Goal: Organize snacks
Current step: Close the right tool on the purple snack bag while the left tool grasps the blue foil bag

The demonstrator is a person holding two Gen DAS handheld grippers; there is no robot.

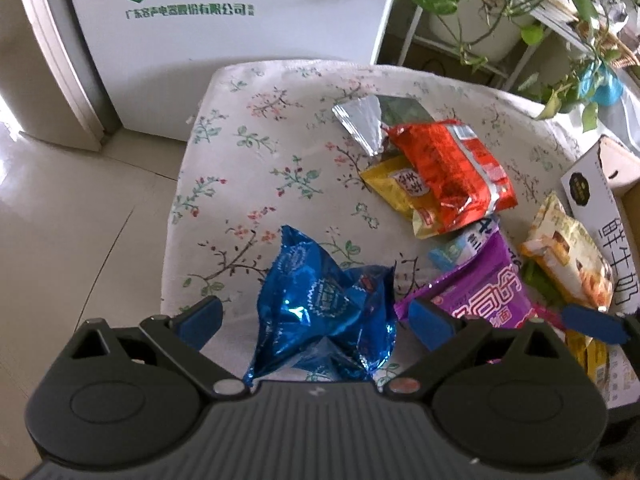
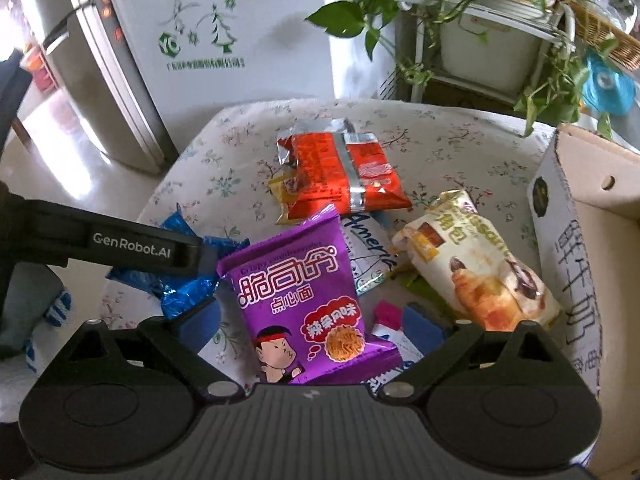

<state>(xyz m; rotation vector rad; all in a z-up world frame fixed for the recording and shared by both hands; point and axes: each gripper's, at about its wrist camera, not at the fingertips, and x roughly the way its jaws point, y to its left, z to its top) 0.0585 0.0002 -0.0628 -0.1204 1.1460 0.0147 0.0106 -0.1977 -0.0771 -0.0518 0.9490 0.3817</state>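
Here, a desk (image 1: 248, 128) draped in a soft white cloth printed with small flower sprigs carries a loose heap of snack packets toward its right edge. The left gripper (image 1: 316, 322) has its blue-padded jaws spread wide on either side of a crumpled, glossy blue foil packet (image 1: 320, 304) that sits near the front edge, the pads not pressing it. The right gripper (image 2: 312, 326) likewise has its jaws wide apart, with a smooth purple noodle-snack packet (image 2: 304, 300) lying between them, its printed face up and no pad closed on it. Behind the purple one lies a shiny red foil packet (image 2: 344, 176) with a silver seam, resting over a yellow packet (image 1: 400, 192); a torn silver wrapper (image 1: 360, 124) lies beyond it toward the far edge. A pale, puffy croissant packet (image 2: 480, 268) lies tilted just beside a stiff cardboard box (image 2: 568, 240) at the right edge, and a white-and-blue packet (image 2: 368, 252) peeks out from under the heap. Off the far edge stand a white fridge (image 1: 224, 40) with a green logo and a wire plant stand (image 2: 480, 40) trailing green leaves. The left gripper's black arm crosses the right wrist view over the blue foil.
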